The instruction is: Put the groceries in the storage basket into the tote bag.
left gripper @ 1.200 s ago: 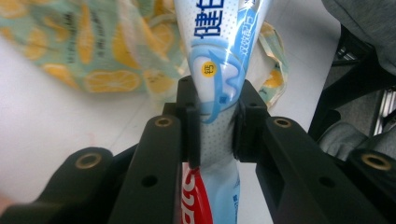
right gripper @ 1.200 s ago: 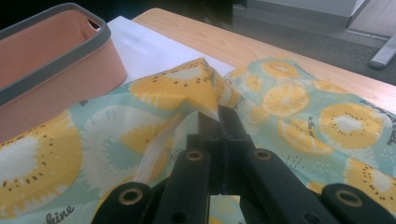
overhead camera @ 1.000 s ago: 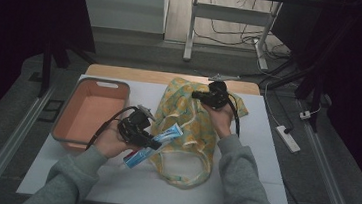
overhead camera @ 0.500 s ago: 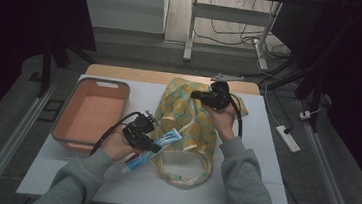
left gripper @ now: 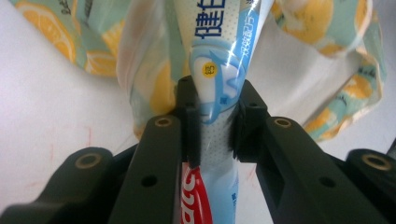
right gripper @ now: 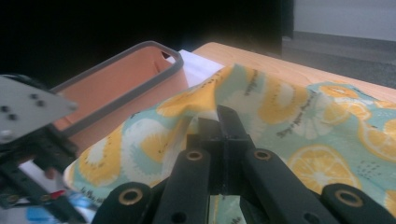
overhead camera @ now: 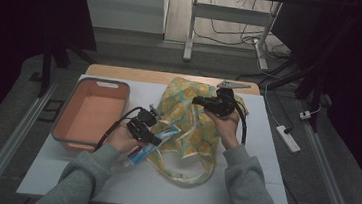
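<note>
A soft cloth bag (overhead camera: 186, 127), pale teal printed with yellow lemon slices and cream-edged handles, lies crumpled across the white counter (overhead camera: 256, 189). The left tongs (left gripper: 215, 123) are clamped on a glossy plastic toothpaste tube (left gripper: 219, 70), light blue and white with a red band low down, its flat end pointing into the bag's mouth at the bag's left edge. The right tongs (right gripper: 219, 128) are pressed together on a raised fold of fabric at the bag's far side. Left of the bag sits a rectangular salmon-coloured plastic basin (overhead camera: 70, 106) with a grey rim.
</note>
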Tool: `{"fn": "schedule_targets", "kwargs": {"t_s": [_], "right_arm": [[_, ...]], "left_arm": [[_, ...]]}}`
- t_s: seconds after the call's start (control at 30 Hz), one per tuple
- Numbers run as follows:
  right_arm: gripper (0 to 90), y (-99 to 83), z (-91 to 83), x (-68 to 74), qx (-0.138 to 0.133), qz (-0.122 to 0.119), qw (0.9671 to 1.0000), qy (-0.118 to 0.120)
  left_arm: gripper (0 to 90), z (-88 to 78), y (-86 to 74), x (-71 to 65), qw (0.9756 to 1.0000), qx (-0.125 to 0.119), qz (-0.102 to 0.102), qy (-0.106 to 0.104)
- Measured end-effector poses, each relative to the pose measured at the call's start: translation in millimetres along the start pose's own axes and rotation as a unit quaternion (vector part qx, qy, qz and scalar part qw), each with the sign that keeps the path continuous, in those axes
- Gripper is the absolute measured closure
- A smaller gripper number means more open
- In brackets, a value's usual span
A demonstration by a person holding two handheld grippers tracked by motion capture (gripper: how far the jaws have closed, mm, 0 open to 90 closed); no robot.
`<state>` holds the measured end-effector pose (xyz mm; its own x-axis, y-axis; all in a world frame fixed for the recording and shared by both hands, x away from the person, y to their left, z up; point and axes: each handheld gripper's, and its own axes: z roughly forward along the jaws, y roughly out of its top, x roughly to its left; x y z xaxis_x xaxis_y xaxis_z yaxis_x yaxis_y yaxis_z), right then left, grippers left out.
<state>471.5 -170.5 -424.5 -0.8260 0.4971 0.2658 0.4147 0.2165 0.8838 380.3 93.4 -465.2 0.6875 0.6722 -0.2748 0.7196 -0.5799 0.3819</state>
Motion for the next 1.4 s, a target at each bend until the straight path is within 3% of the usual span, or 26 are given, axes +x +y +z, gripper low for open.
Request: {"fn": "schedule_targets", "kwargs": {"t_s": [0.3, 0.57, 0.73, 1.07, 1.3, 1.4], "right_arm": [[89.5, 3.9, -3.3, 17.5, -0.006, -0.008, 0.9994, 0.034], [89.5, -3.1, -3.7, 13.1, -0.004, 0.015, 0.9987, 0.048], [89.5, -3.7, -2.0, 16.2, 0.0, 0.012, 0.9984, 0.055], [89.5, -5.7, -0.6, 22.7, 0.005, 0.012, 0.9972, 0.073], [89.5, -5.3, 0.9, 29.8, 0.008, 0.008, 0.9965, 0.082], [89.5, -5.3, 1.2, 31.0, 0.009, 0.006, 0.9966, 0.082]], "left_arm": [[75.1, 8.5, 18.4, 7.7, 0.9998, 0.003, -0.019, 0.004], [75.0, 12.2, 33.7, 5.3, 0.9996, -0.015, -0.024, 0.0], [74.9, 16.0, 48.5, 4.2, 0.9994, -0.019, -0.028, -0.006], [74.6, 26.6, 60.7, 5.2, 0.9982, -0.037, -0.043, -0.02], [74.4, 34.1, 66.0, 12.5, 0.9958, -0.058, -0.067, -0.022], [74.3, 35.7, 67.2, 15.7, 0.9931, -0.076, -0.084, -0.031]]}}
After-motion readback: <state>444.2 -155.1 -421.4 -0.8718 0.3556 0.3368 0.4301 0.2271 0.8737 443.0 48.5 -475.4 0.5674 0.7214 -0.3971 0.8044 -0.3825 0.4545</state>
